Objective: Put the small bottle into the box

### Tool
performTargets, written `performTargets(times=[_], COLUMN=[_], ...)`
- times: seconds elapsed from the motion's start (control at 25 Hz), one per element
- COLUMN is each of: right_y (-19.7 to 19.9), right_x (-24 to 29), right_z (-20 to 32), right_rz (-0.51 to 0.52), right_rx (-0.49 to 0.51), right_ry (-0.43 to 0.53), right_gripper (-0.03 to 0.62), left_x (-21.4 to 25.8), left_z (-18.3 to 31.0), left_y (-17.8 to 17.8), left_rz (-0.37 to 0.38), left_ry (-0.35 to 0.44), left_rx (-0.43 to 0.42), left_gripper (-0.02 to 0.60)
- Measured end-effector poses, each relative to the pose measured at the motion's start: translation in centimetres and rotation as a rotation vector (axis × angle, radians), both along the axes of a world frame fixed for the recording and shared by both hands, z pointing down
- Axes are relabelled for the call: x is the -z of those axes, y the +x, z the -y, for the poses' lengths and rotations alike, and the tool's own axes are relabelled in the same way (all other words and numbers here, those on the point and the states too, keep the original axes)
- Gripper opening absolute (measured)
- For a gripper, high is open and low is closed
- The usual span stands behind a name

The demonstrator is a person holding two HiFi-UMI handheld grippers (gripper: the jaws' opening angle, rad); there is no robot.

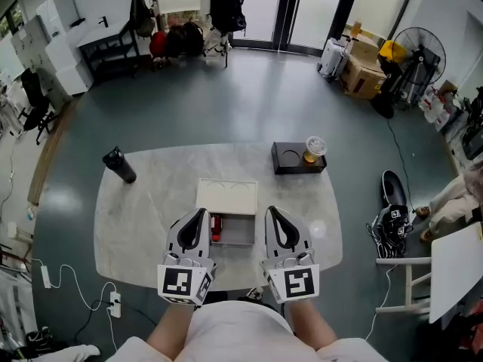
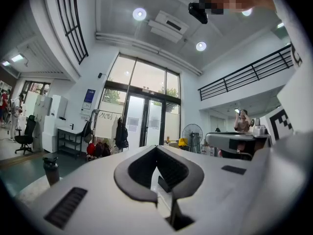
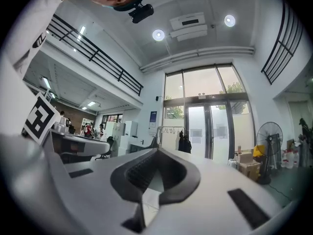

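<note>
In the head view an open box (image 1: 240,232) sits mid-table near the front edge, its white lid (image 1: 226,195) folded back. A small red bottle (image 1: 216,226) lies inside at the box's left side. My left gripper (image 1: 201,214) hovers over the box's left edge, shut and empty. On the box's right side my right gripper (image 1: 271,212) is shut too, nothing between its jaws. Both gripper views look out level across the room, past the closed jaws of the left gripper (image 2: 156,149) and the right gripper (image 3: 157,151); neither shows the box.
A black flask (image 1: 119,164) stands at the marble table's (image 1: 151,202) far left, also seen as the flask (image 2: 50,169) in the left gripper view. A black tray (image 1: 297,159) with a lidded cup (image 1: 315,148) sits at the far right. Shoes, cables and a white stool surround the table.
</note>
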State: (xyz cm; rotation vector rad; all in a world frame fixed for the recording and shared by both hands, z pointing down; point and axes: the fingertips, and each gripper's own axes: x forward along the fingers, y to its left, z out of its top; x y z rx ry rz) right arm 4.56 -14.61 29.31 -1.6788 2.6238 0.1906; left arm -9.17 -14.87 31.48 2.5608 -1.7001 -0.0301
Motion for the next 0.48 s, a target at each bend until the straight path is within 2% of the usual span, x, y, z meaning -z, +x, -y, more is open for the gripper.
performTargets(times=[0.48], right_y=[0.56], right_x=[-0.31], right_z=[0.08], right_rz=[-0.005], right_rx=[-0.005], right_ry=[-0.011], right_gripper=[0.025], left_x=[-0.06], left_z=[0.11], left_y=[-0.18], left_rz=[-0.007], left_ry=[0.011], left_rx=[0.009], left_gripper=[0.021])
